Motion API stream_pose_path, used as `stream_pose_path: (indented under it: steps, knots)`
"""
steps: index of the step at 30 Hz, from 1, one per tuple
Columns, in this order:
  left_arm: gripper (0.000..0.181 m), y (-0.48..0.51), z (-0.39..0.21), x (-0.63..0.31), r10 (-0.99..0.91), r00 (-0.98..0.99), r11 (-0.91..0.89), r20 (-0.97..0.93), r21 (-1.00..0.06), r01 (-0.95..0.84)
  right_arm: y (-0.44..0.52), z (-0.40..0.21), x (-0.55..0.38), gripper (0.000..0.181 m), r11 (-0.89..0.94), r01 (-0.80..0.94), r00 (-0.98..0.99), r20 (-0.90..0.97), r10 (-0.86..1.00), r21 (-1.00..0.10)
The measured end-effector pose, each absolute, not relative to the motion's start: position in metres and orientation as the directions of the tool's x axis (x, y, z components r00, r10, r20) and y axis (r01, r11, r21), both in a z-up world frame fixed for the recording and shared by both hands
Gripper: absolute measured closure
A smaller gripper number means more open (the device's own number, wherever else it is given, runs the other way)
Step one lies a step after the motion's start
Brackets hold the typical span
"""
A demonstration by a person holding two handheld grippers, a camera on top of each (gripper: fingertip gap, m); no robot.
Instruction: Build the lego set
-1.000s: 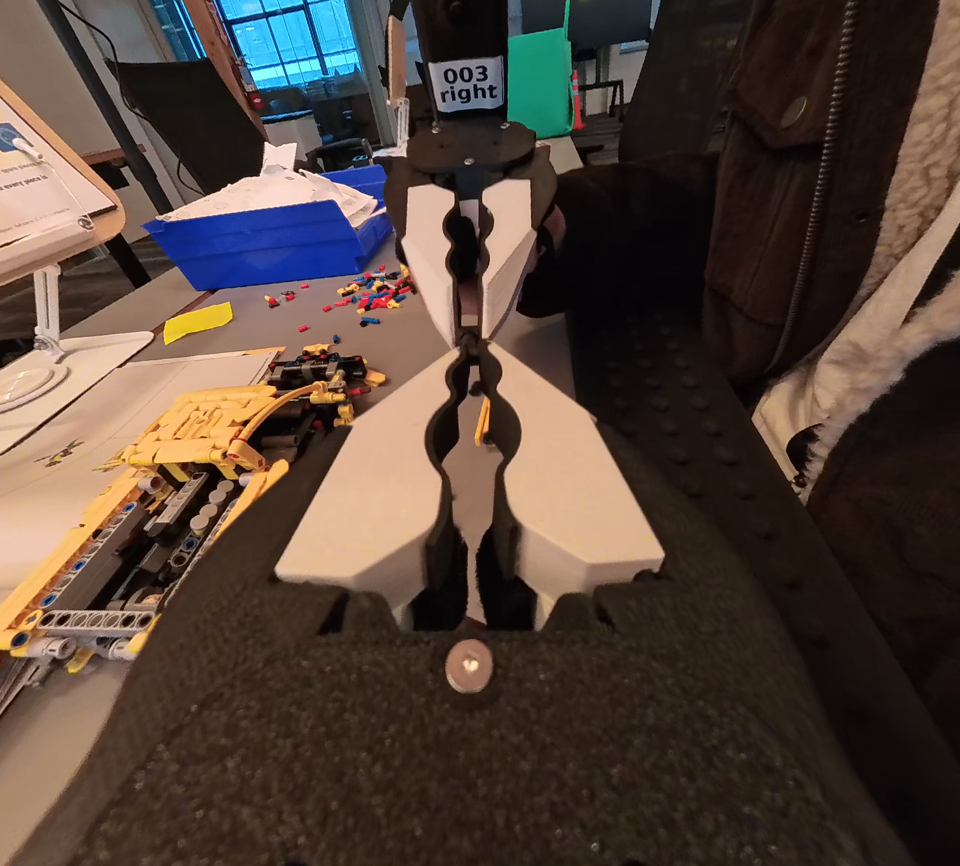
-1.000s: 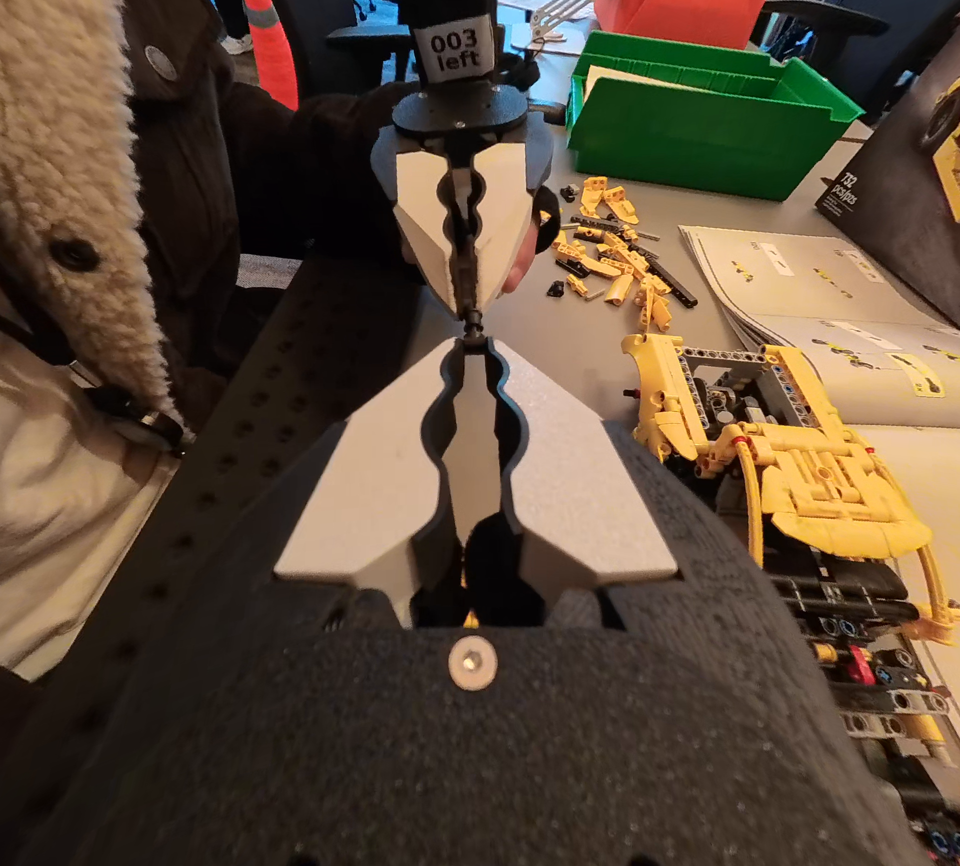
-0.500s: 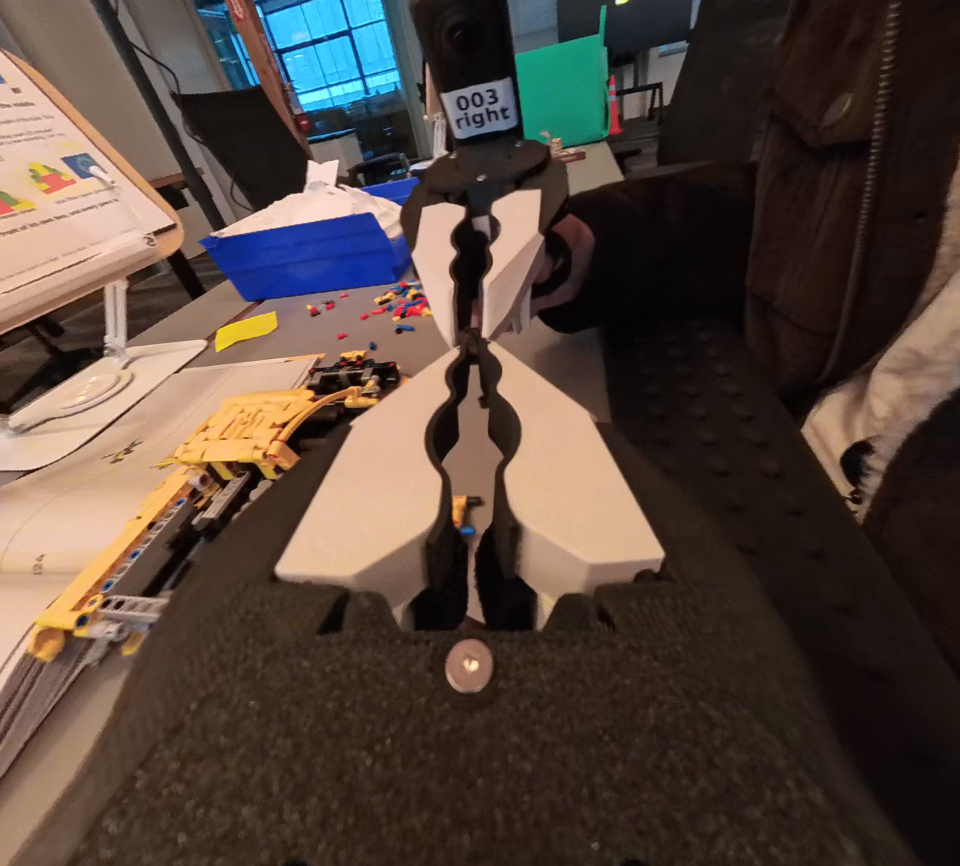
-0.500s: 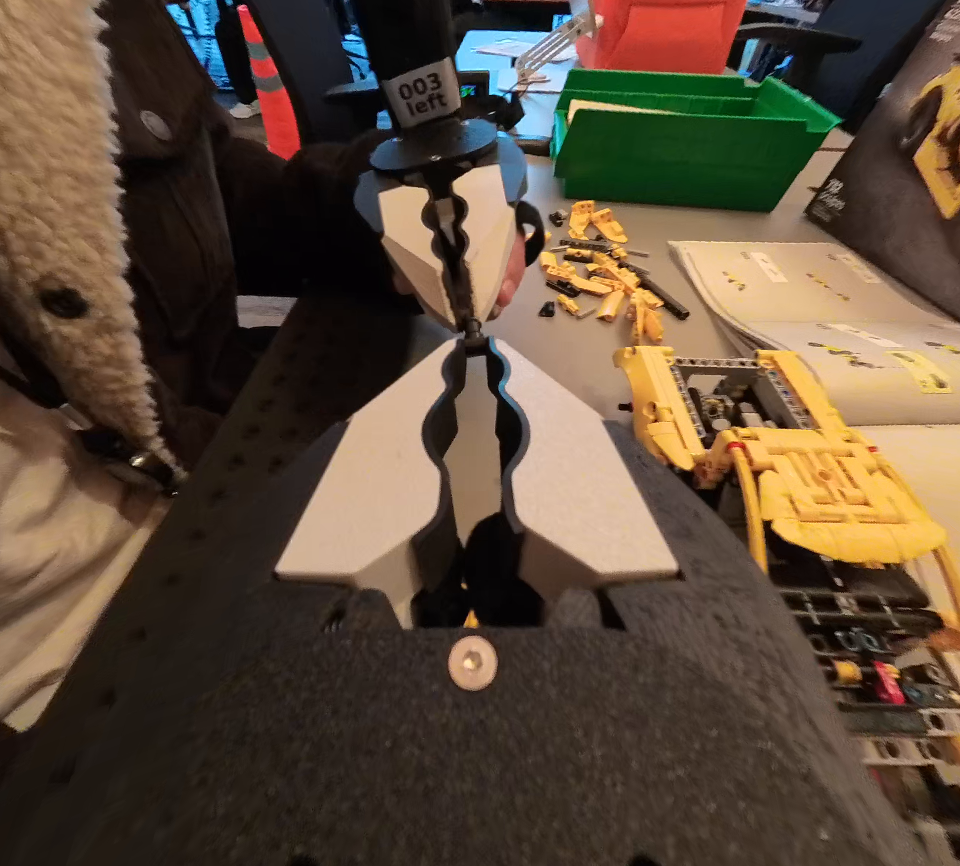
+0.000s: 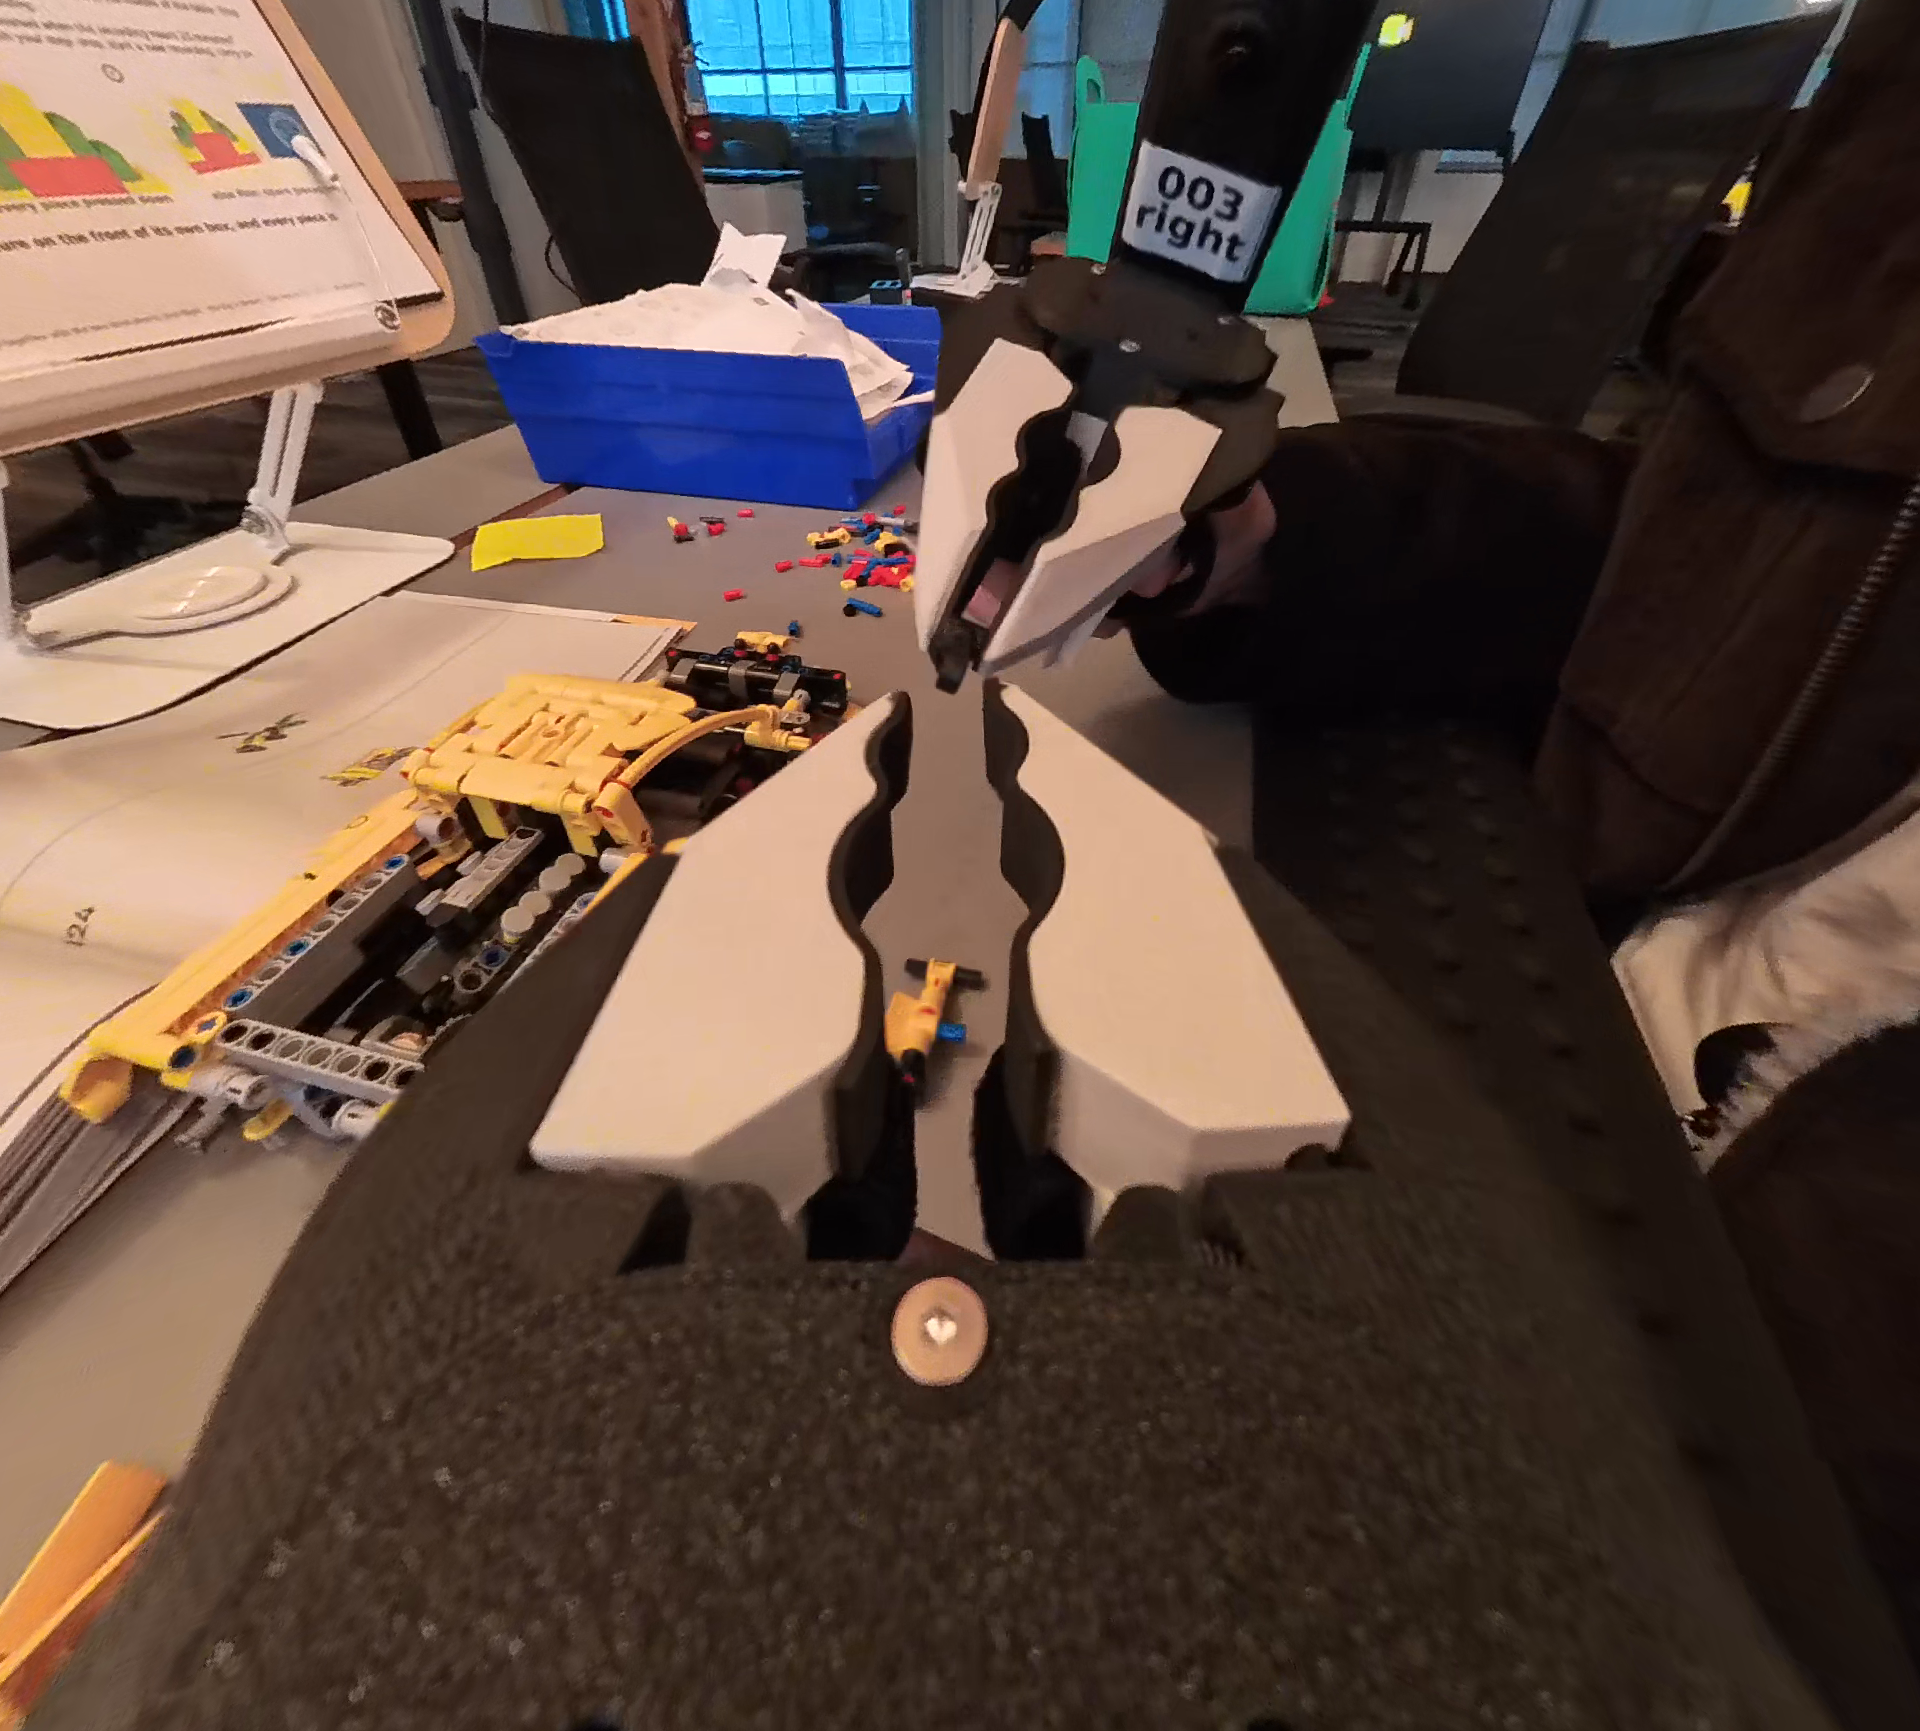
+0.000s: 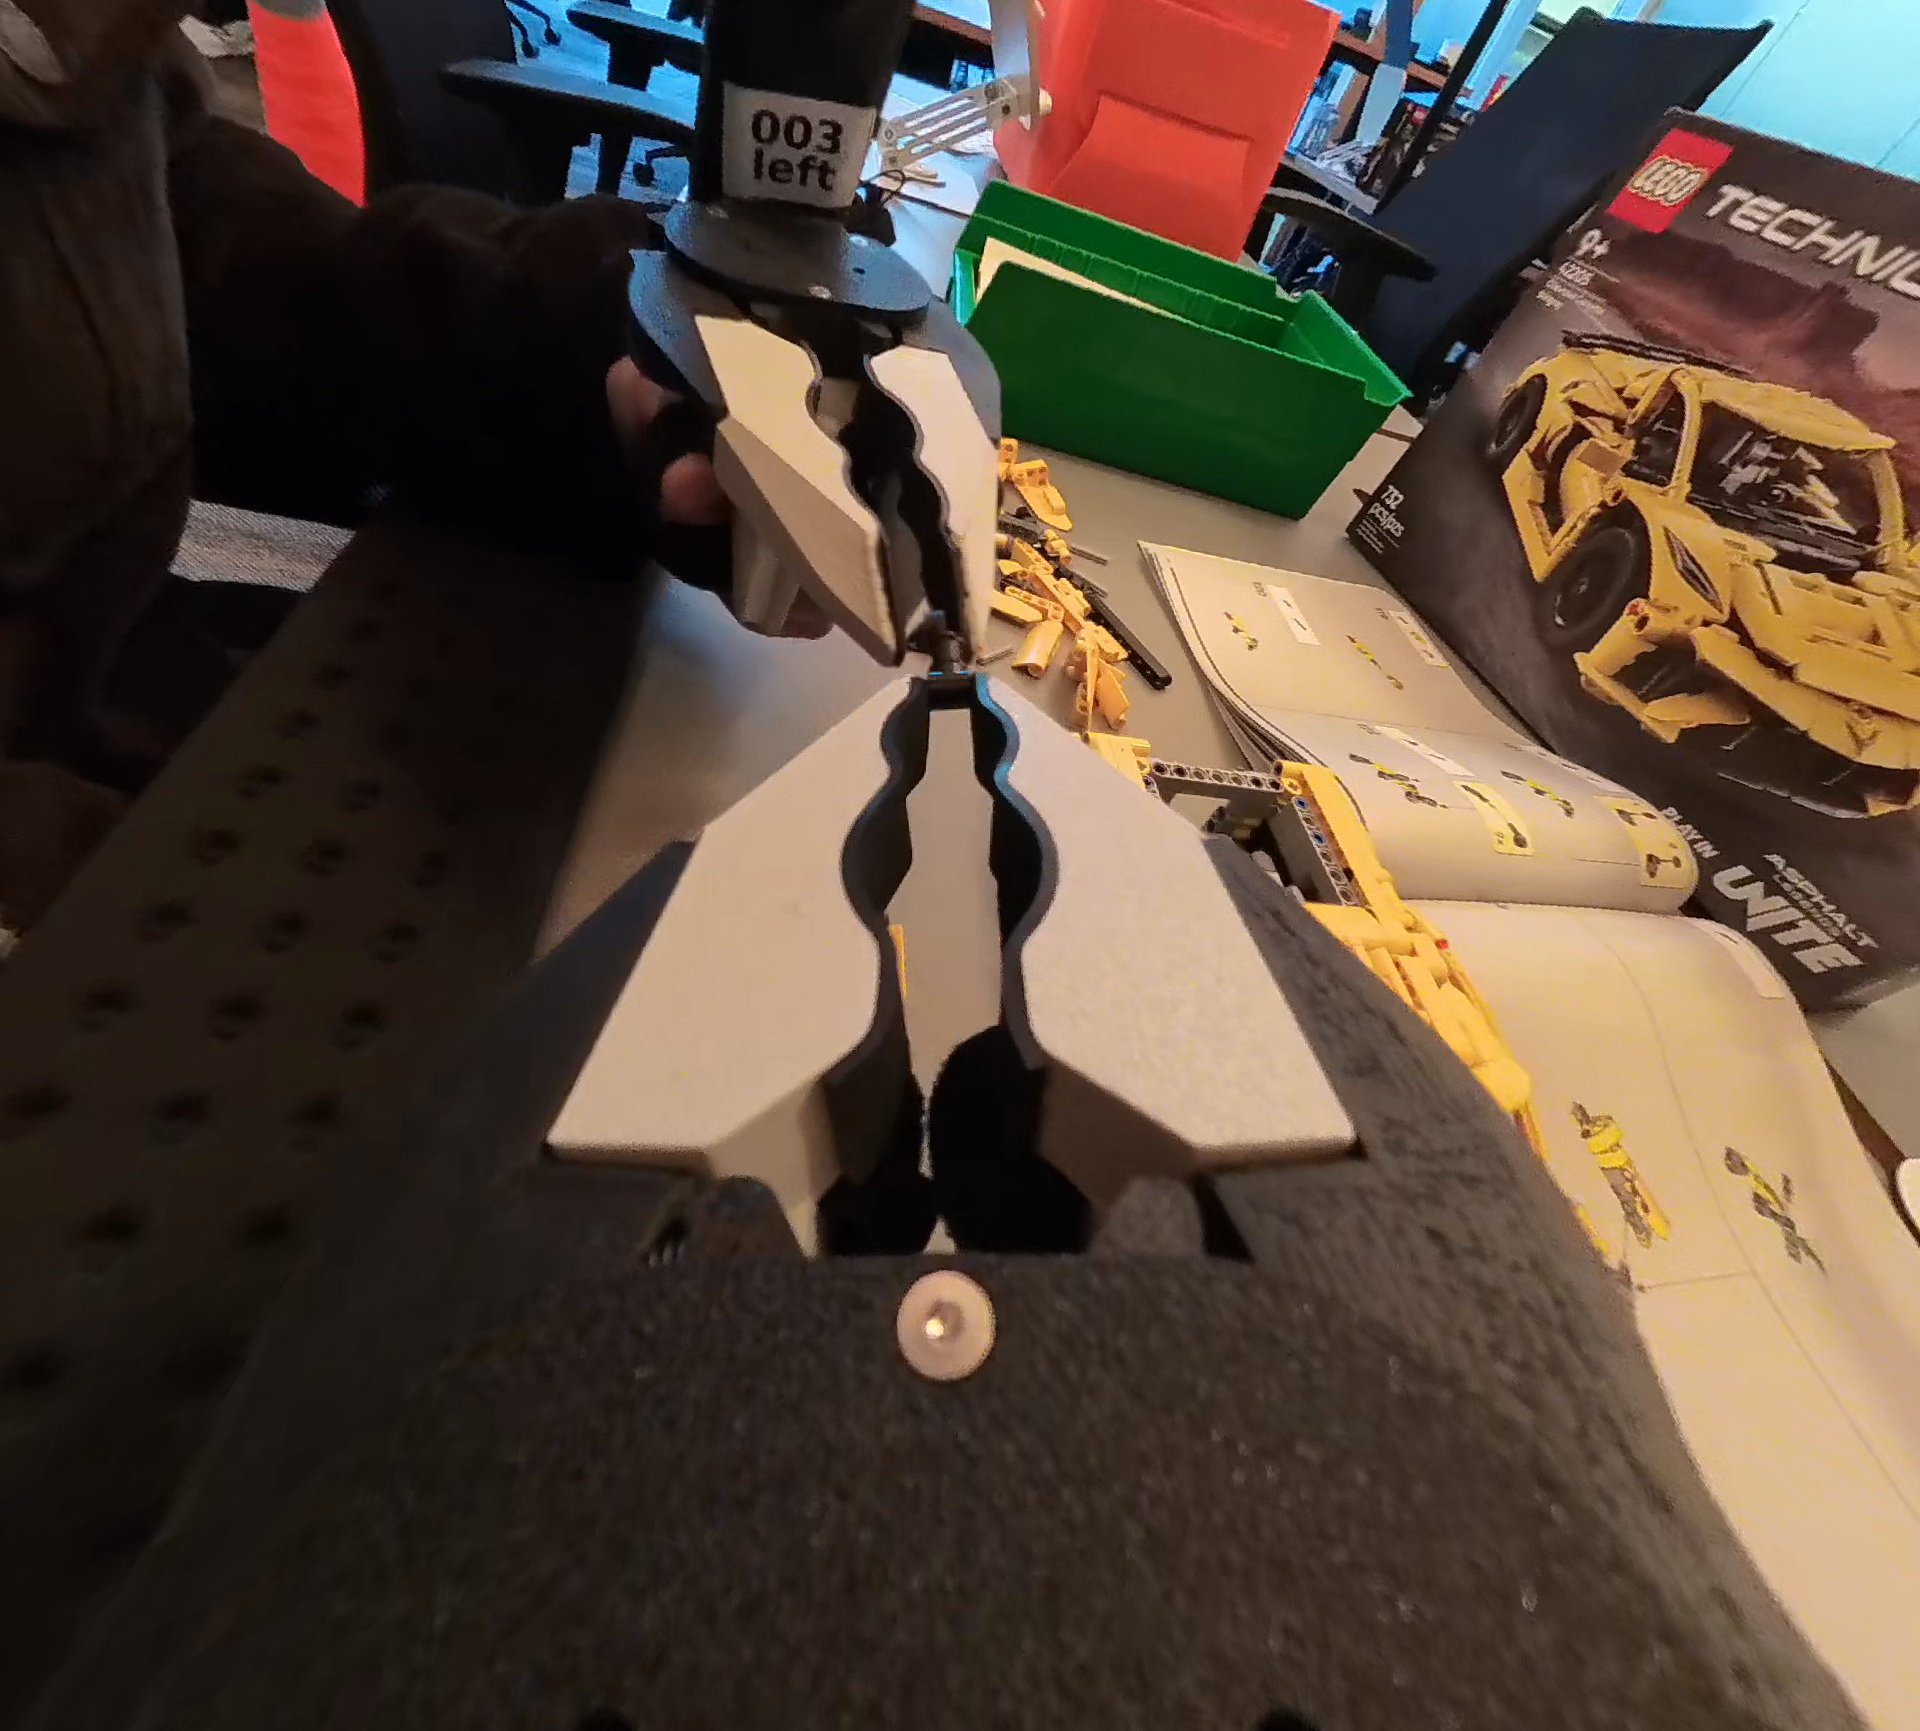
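My left gripper (image 5: 948, 702) is open, with its fingertips standing apart. Facing it tip to tip, my right gripper (image 5: 951, 655) is shut on a small black piece (image 5: 948, 665) that points into the gap without touching the left pads. In the right wrist view my right gripper (image 6: 945, 694) pinches that black piece (image 6: 945, 686) at its tips, and the left gripper (image 6: 930, 632) hangs just beyond it. A small yellow part with a black axle (image 5: 927, 1006) lies on the table under the left fingers. The yellow car model (image 5: 540, 746) sits to the left and also shows in the right wrist view (image 6: 1392, 943).
An open instruction booklet (image 6: 1403, 673), the set's box (image 6: 1714, 538) and a green bin (image 6: 1174, 362) lie to the right. Loose yellow parts (image 6: 1049, 601), small red and blue pins (image 5: 862, 549), a blue bin (image 5: 707, 424) and a board on a stand (image 5: 156, 123) surround the work area. The person's dark coat (image 5: 1766, 434) is close by. My left and right fingertips are right by each other.
My left gripper was shut tip to tip against the right gripper and has now opened. The black piece stays in the right gripper, which has tilted. Both grippers have shifted over the table.
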State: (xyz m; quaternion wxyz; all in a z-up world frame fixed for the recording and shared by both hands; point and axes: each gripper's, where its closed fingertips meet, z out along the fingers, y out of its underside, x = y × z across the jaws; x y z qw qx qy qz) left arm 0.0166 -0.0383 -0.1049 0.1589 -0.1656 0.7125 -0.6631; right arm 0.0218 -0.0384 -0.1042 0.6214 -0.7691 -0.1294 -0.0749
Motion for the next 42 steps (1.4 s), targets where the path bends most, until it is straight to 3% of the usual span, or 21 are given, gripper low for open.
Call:
stream_pose_path:
  steps: [6,13,25,27,31,35,42]
  knots:
    - [0.181,-0.041,-0.106,0.012,-0.448,-0.888,0.109,-0.101,-0.992,0.058,-0.038,-0.105,0.019,0.174,-0.192,0.263,0.962,0.241,0.130,-0.945]
    - [0.171,-0.040,-0.111,0.014,-0.453,-0.884,0.134,-0.115,-0.989,0.060,-0.040,-0.111,0.017,0.174,-0.212,0.237,0.966,0.206,0.158,-0.948]
    - [0.175,-0.044,-0.116,0.010,-0.427,-0.883,0.190,-0.195,-0.974,0.123,-0.038,-0.120,0.012,0.174,-0.230,0.181,0.971,0.137,0.194,-0.956]
    - [0.176,-0.040,-0.116,0.014,-0.448,-0.864,0.210,-0.229,-0.967,0.148,-0.037,-0.119,0.016,0.174,-0.213,0.168,0.977,0.134,0.165,-0.962]
    - [0.176,-0.010,-0.109,0.043,-0.603,-0.742,0.246,-0.292,-0.953,0.176,-0.042,-0.118,0.040,0.153,-0.203,0.126,0.992,0.119,0.043,-0.971]
    - [0.176,0.037,-0.098,0.073,-0.747,-0.517,0.343,-0.418,-0.908,0.239,-0.057,-0.113,0.062,0.155,-0.160,0.073,0.994,0.086,-0.071,-0.984]
    - [0.176,0.035,-0.111,0.076,-0.654,-0.420,0.550,-0.630,-0.776,0.308,-0.072,-0.112,0.087,0.165,-0.154,0.047,0.976,0.078,-0.204,-0.987]
